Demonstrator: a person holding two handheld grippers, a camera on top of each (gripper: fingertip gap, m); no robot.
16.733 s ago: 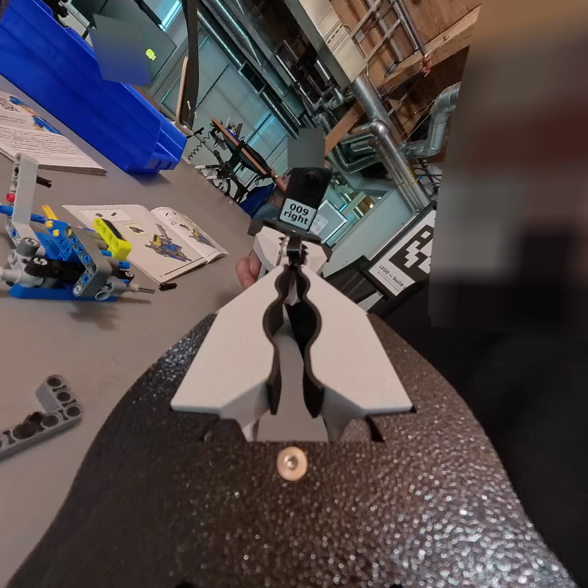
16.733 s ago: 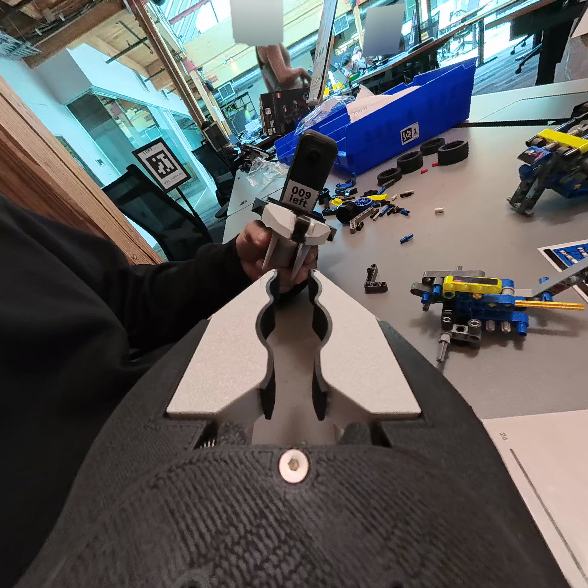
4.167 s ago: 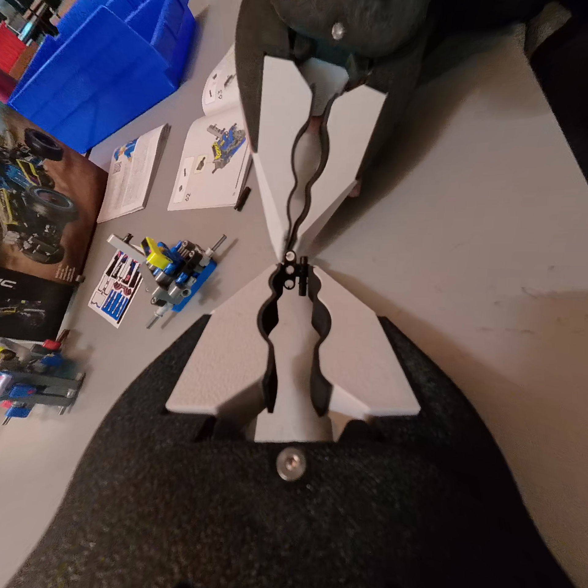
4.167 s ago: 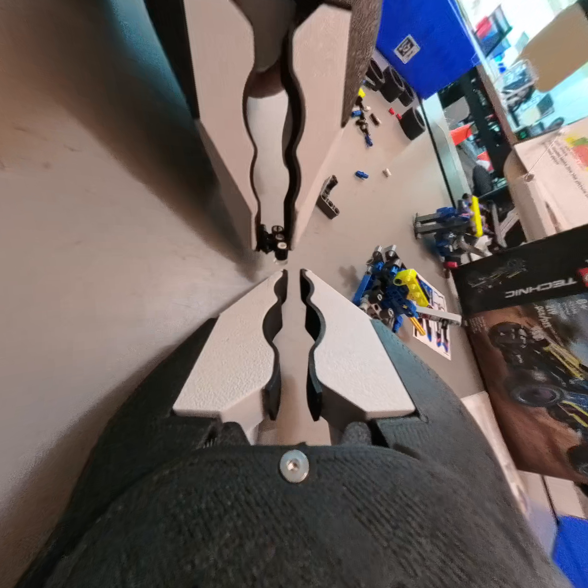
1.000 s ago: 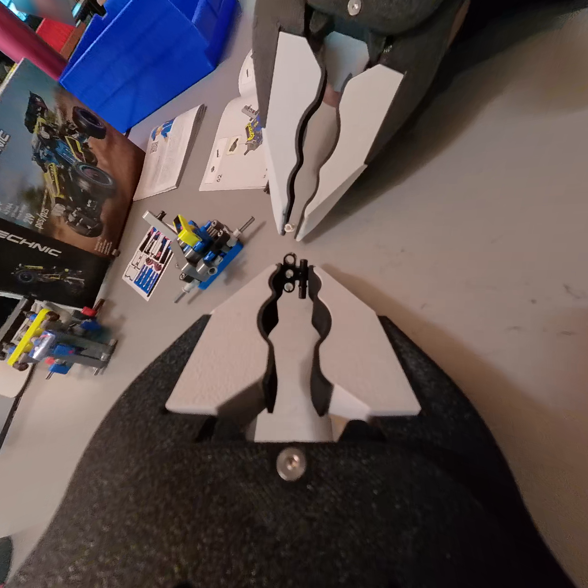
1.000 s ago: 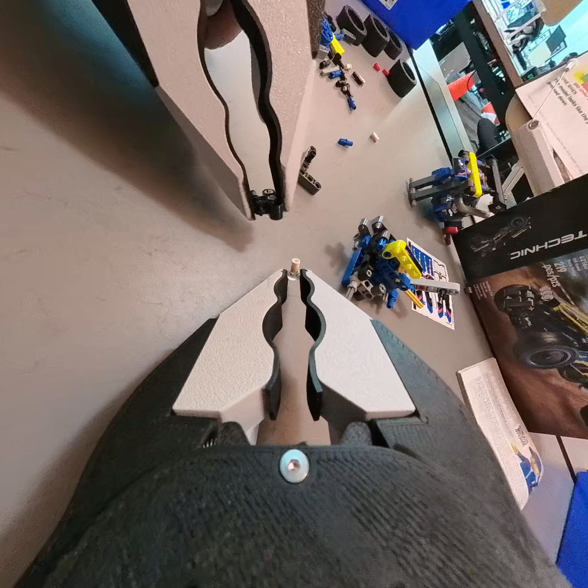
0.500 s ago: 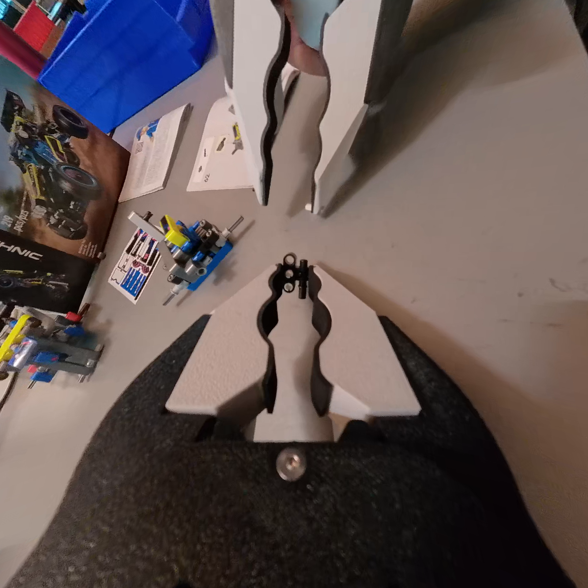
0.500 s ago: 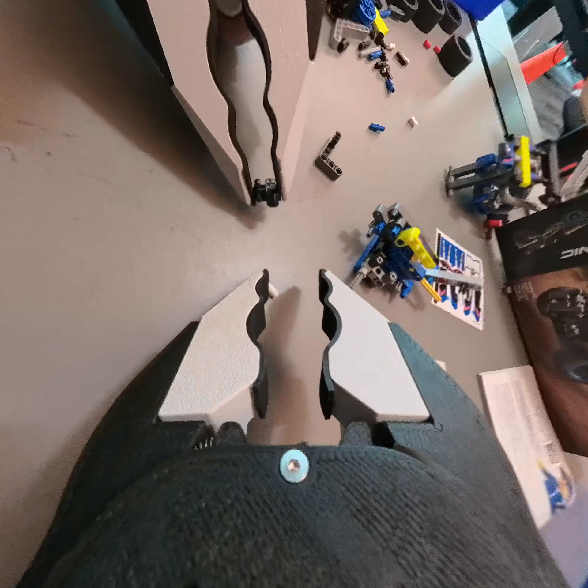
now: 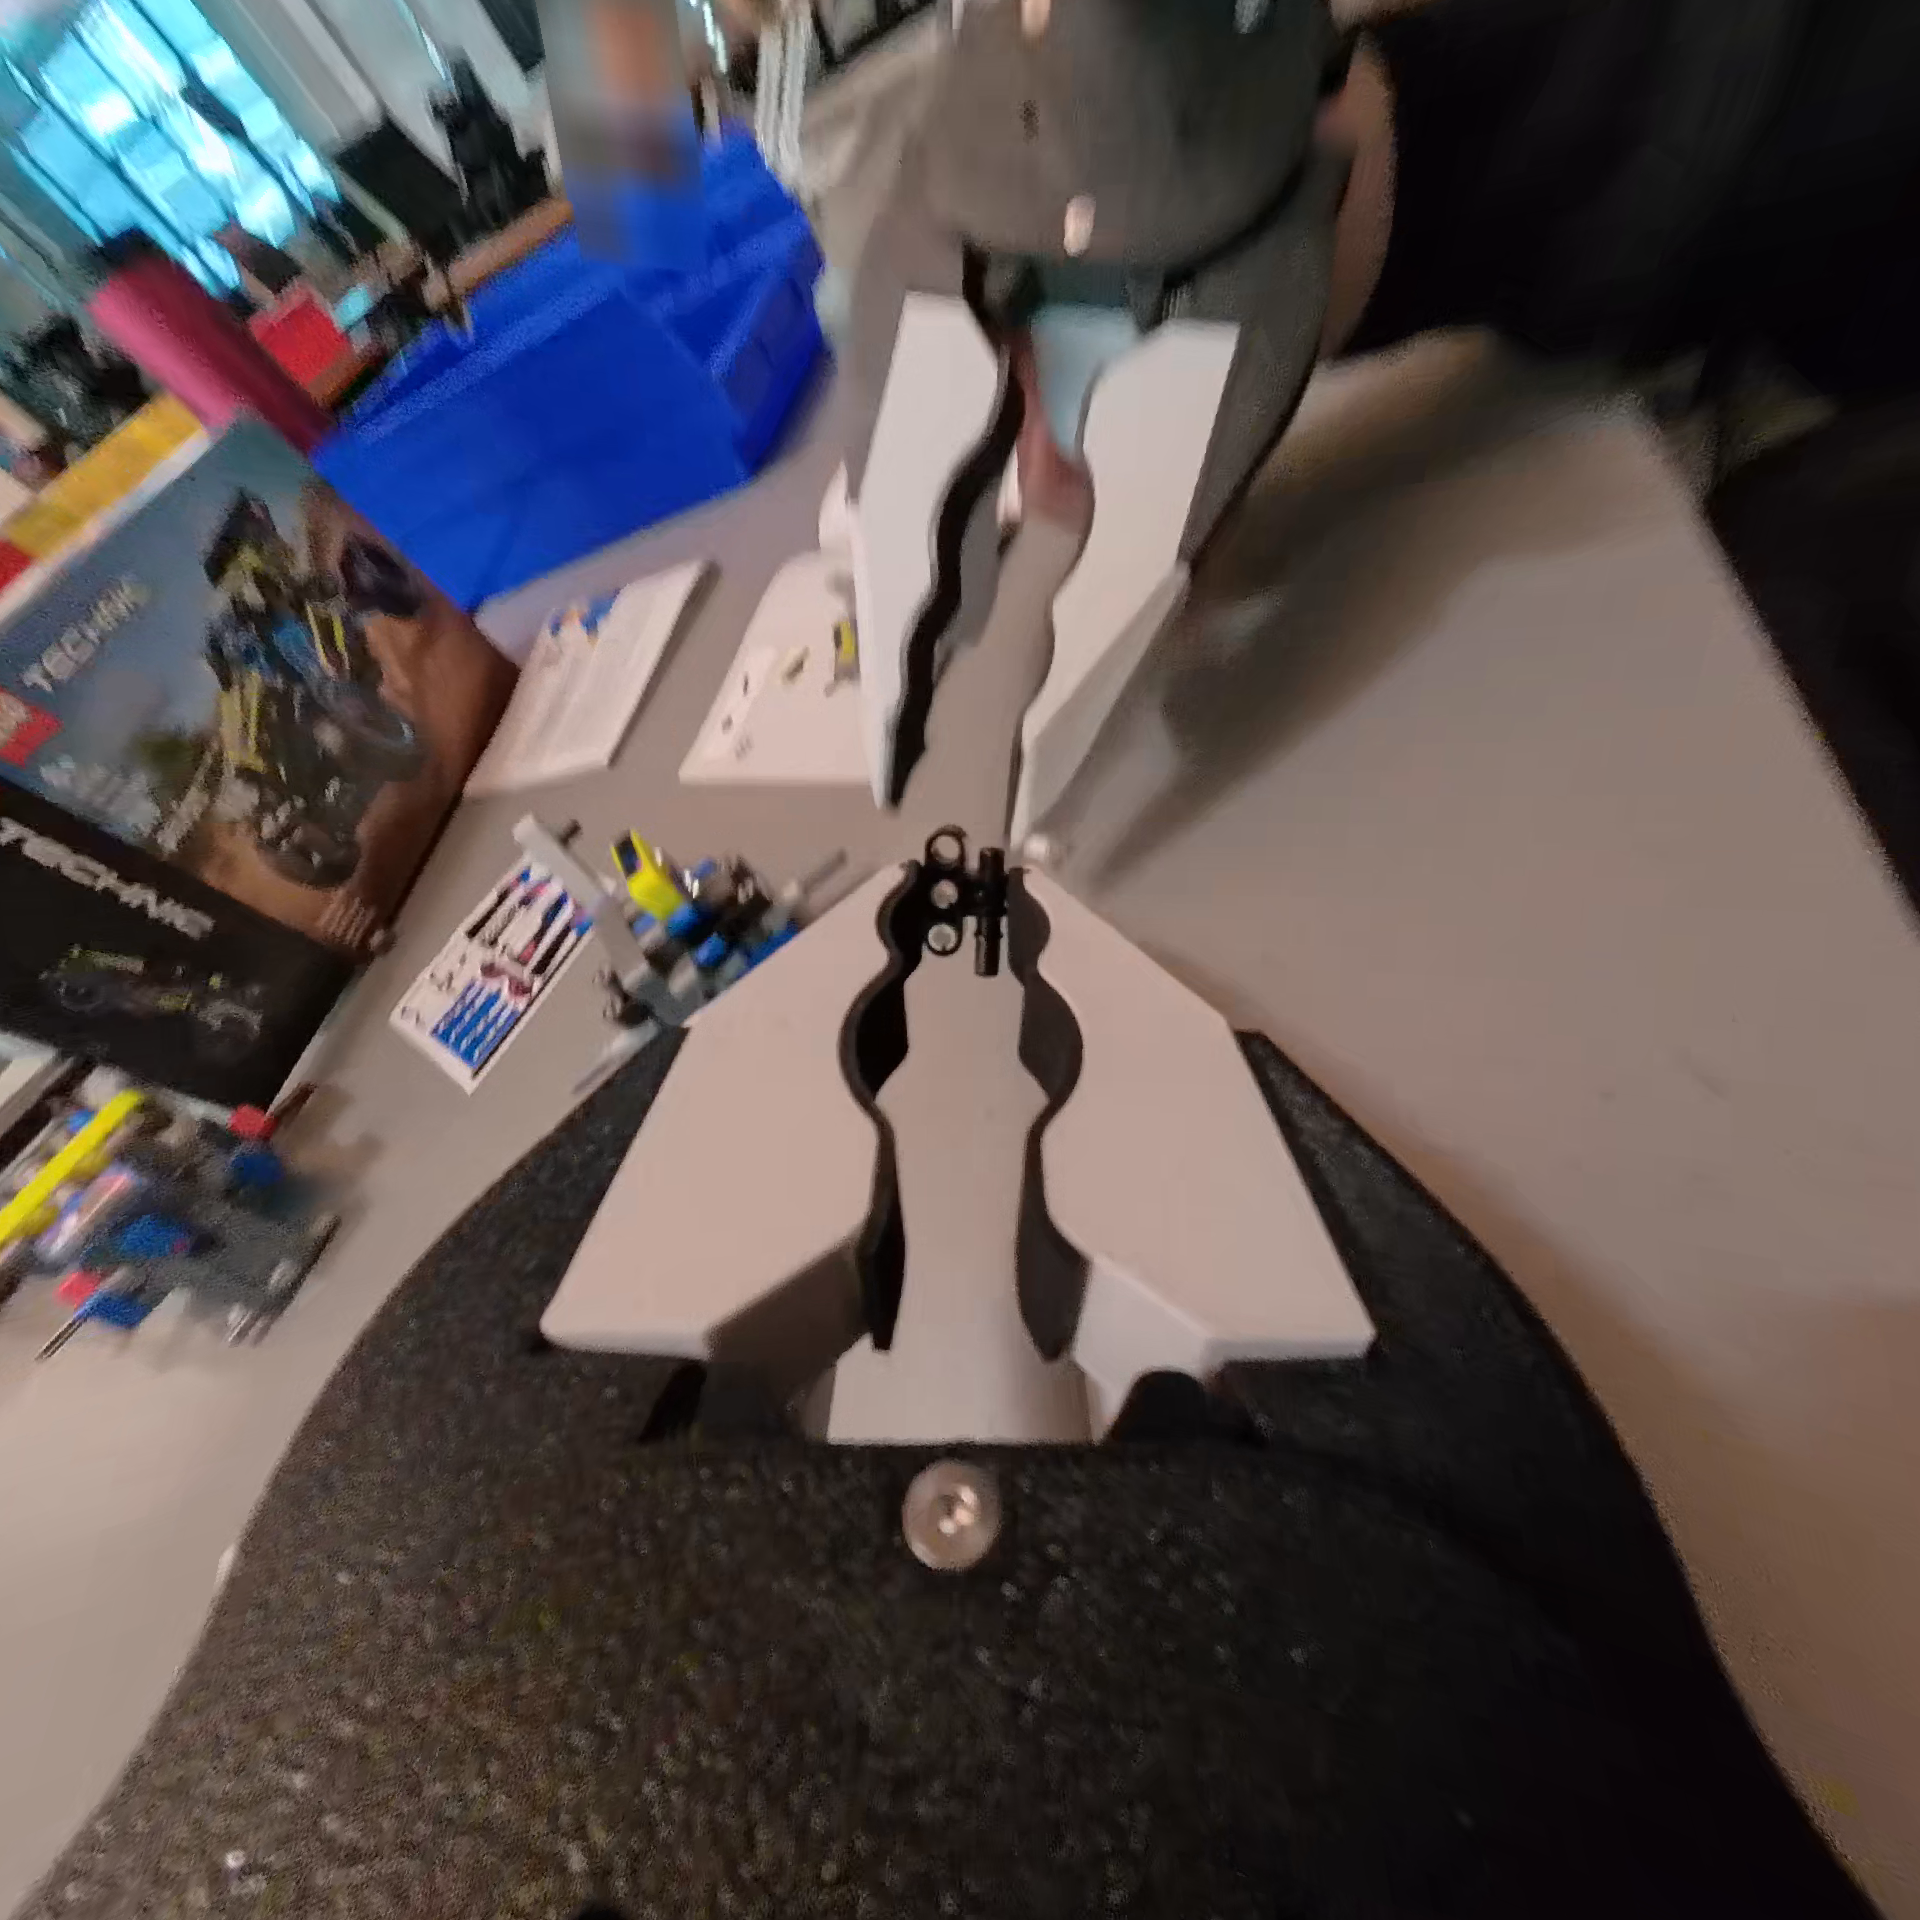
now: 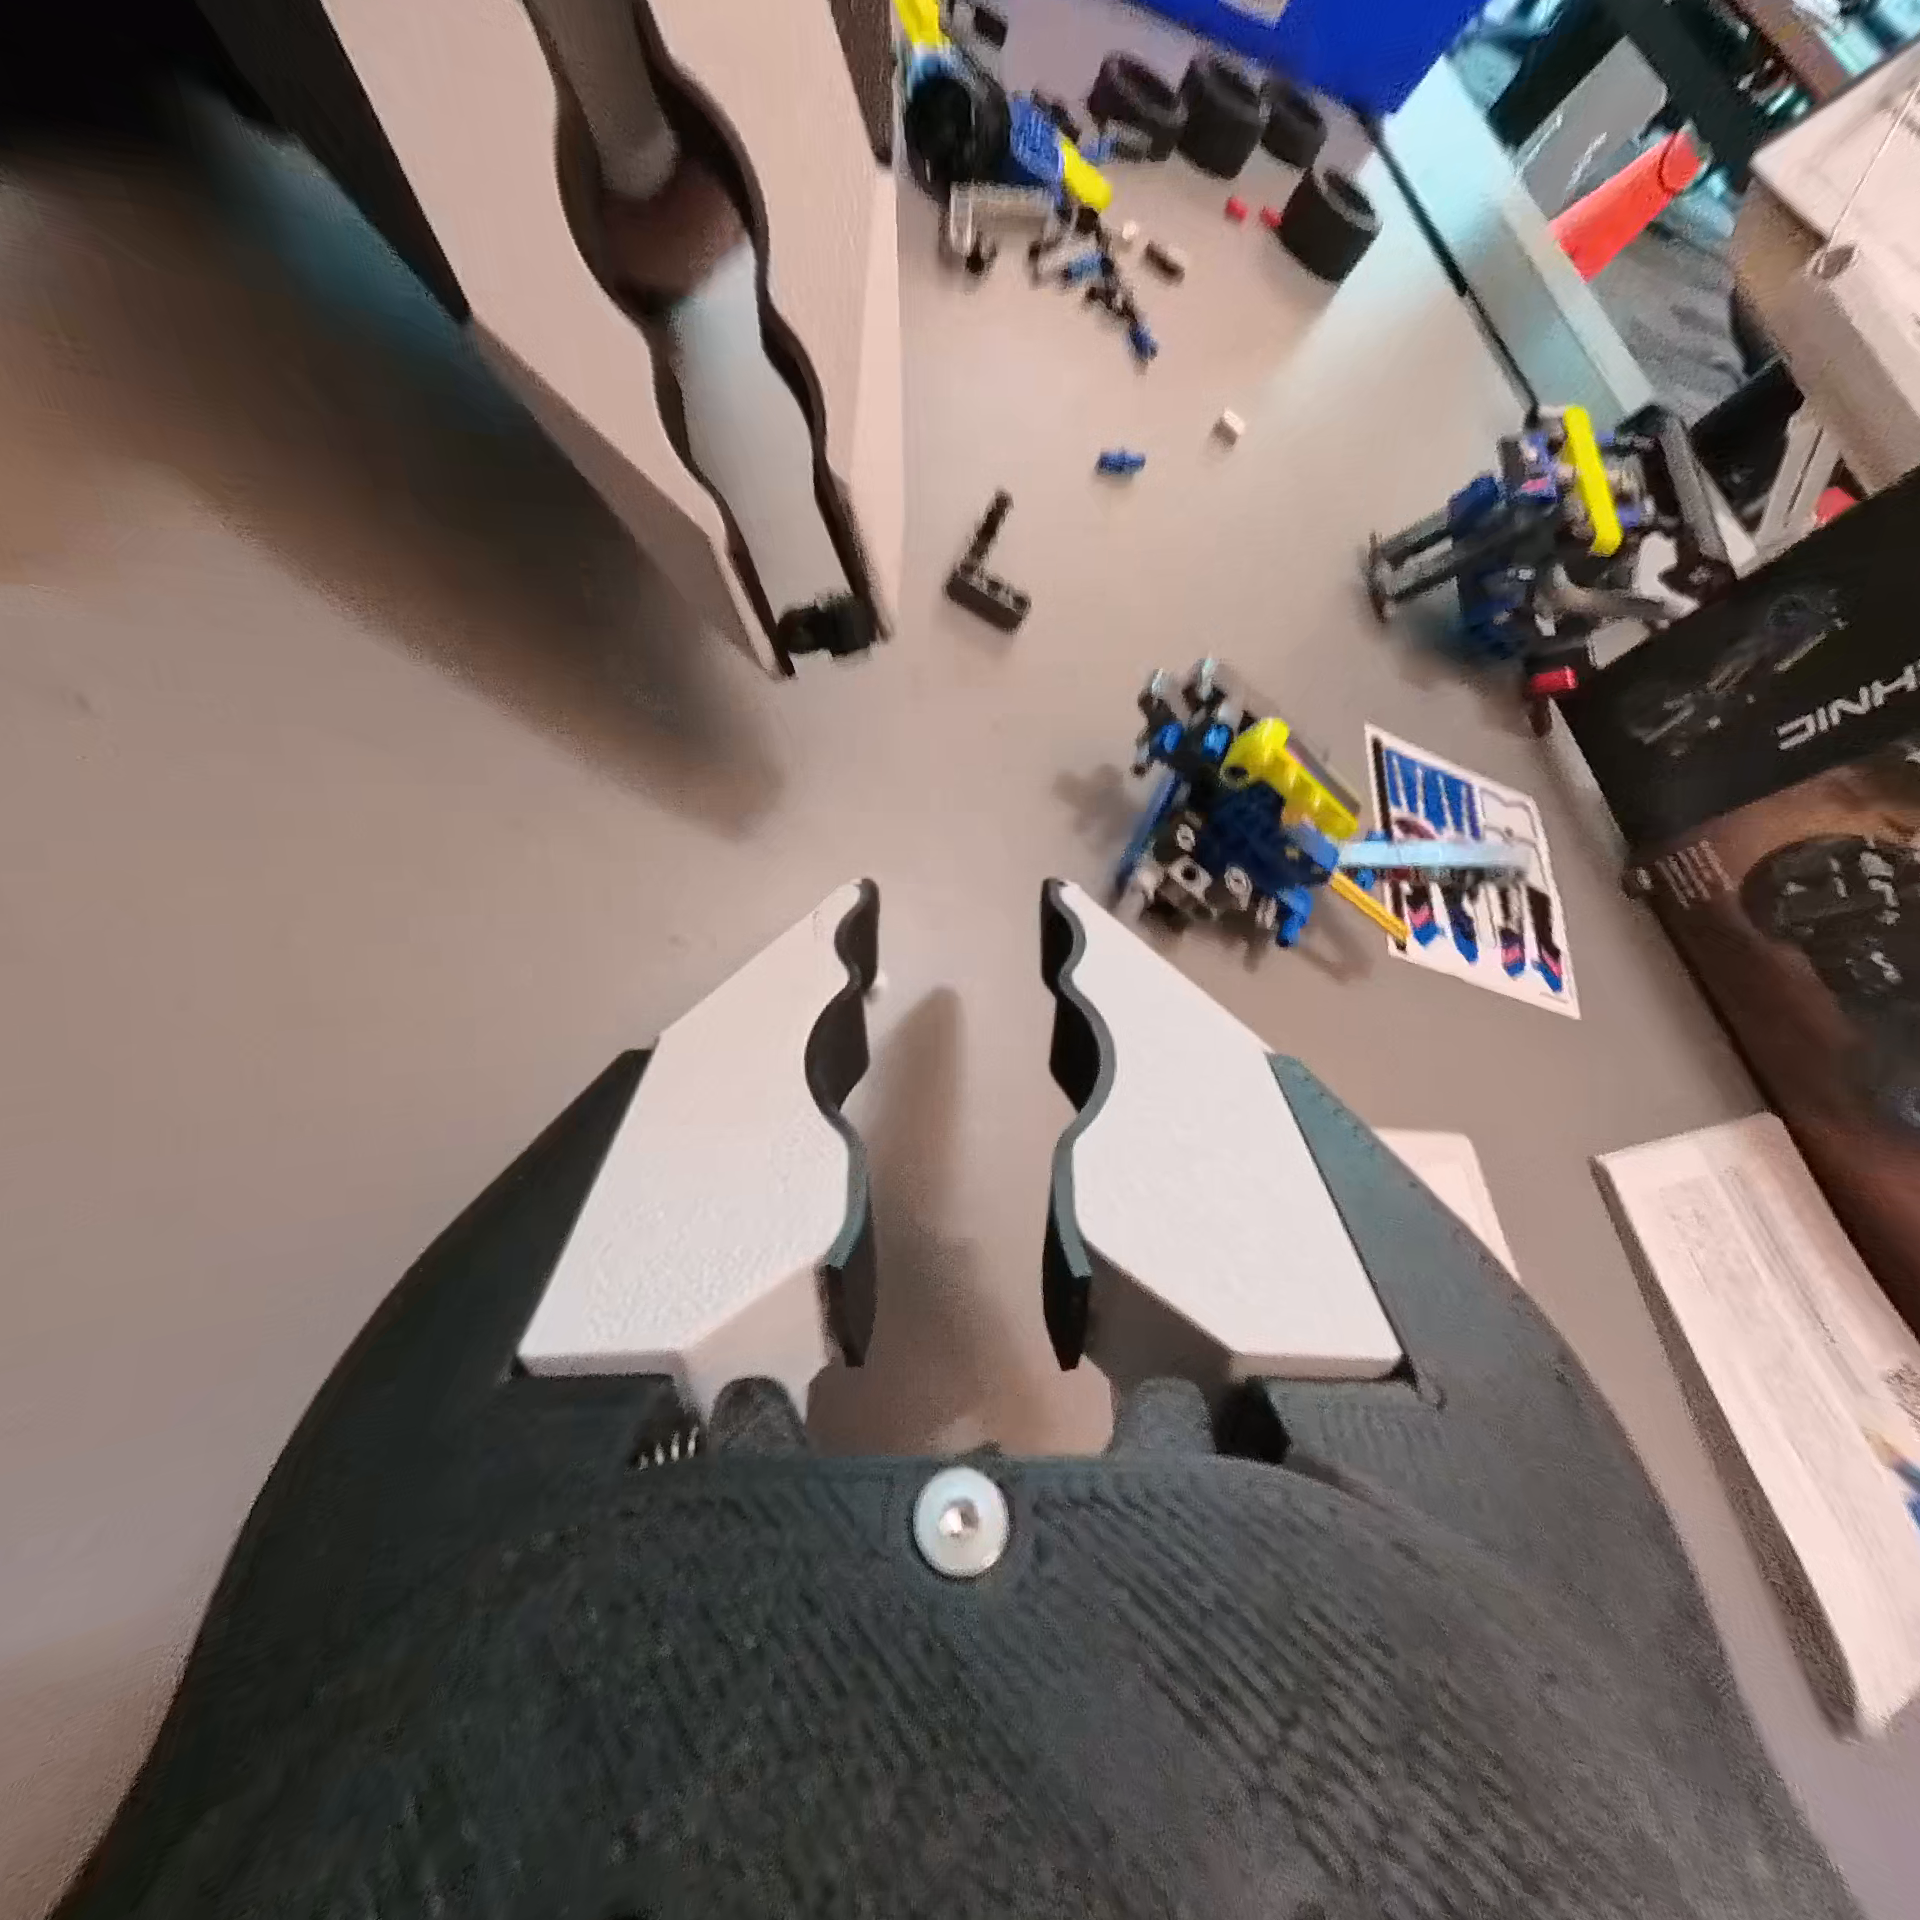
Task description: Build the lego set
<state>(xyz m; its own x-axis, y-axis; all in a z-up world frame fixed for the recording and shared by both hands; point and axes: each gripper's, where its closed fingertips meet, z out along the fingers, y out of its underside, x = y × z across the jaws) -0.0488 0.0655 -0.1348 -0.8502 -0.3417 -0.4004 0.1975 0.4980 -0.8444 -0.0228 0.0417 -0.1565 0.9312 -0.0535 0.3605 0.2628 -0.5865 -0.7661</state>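
My left gripper (image 9: 961, 883) is shut on a small black Lego connector (image 9: 943, 902) with a black pin in it, held above the grey table (image 9: 1455, 935). The connector also shows between the left gripper's tips in the right wrist view (image 10: 823, 627). My right gripper (image 10: 961, 902) is open and empty, low over the table, facing the left gripper (image 10: 826, 649) a short way off. A small tan pin (image 9: 1036, 848) lies on the table beside a right fingertip. A blue and yellow Lego subassembly (image 10: 1236, 831) lies to the right on a sticker sheet (image 10: 1475, 894).
A black L-shaped beam (image 10: 987, 577), loose small pieces (image 10: 1101, 270) and black tyres (image 10: 1226, 114) lie beyond. A second blue assembly (image 10: 1558, 520), the set's box (image 10: 1818, 790) and a booklet (image 10: 1766, 1309) are at the right. A blue bin (image 9: 582, 416) stands behind. There is about 5 cm between the tips of the two grippers.
My right gripper held the tan pin a second ago, then opened and let it go onto the table. It stays open. My left gripper has tilted up, still holding the black connector.
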